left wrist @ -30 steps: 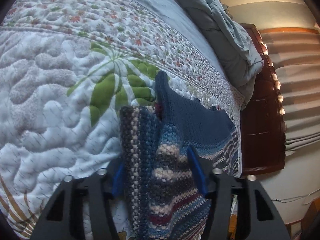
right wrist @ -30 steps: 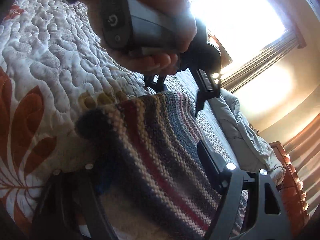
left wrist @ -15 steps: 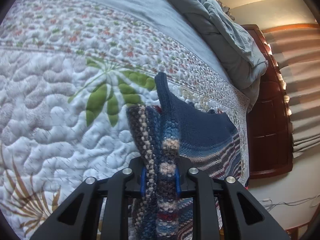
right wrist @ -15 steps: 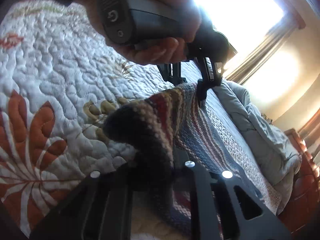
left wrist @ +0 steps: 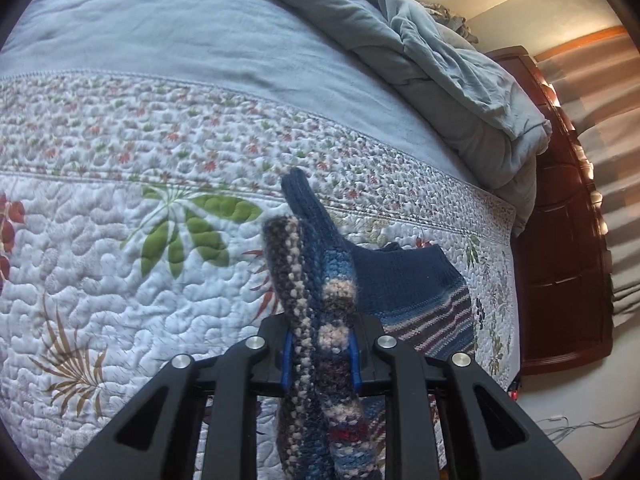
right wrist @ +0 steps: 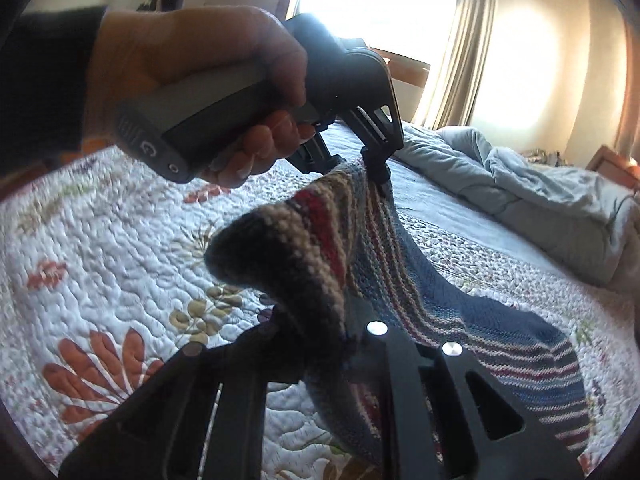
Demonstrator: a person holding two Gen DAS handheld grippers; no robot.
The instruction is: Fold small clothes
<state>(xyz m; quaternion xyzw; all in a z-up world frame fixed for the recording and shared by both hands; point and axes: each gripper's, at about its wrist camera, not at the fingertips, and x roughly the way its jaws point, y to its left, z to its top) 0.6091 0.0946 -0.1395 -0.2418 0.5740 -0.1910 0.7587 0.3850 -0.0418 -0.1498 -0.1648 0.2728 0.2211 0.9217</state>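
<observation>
Observing one striped knit garment (left wrist: 320, 292), bunched edge raised, remainder trailing on one floral quilt (left wrist: 100, 264); left gripper (left wrist: 320, 354) clamping one corner, right gripper (right wrist: 316, 336) clenching another; lying beyond, one blue sheet (left wrist: 180, 40), one rumpled grey duvet (left wrist: 440, 56), dark wooden footboard (left wrist: 560, 240), sunlit curtained window (right wrist: 380, 0)

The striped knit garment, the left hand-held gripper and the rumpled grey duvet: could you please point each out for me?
striped knit garment (right wrist: 384, 248): right wrist view, on its raised striped edge.
left hand-held gripper (left wrist: 320, 354): left wrist view, midway between its fingertips, shut on the knit.
rumpled grey duvet (left wrist: 452, 68): left wrist view, on its bunched folds.
</observation>
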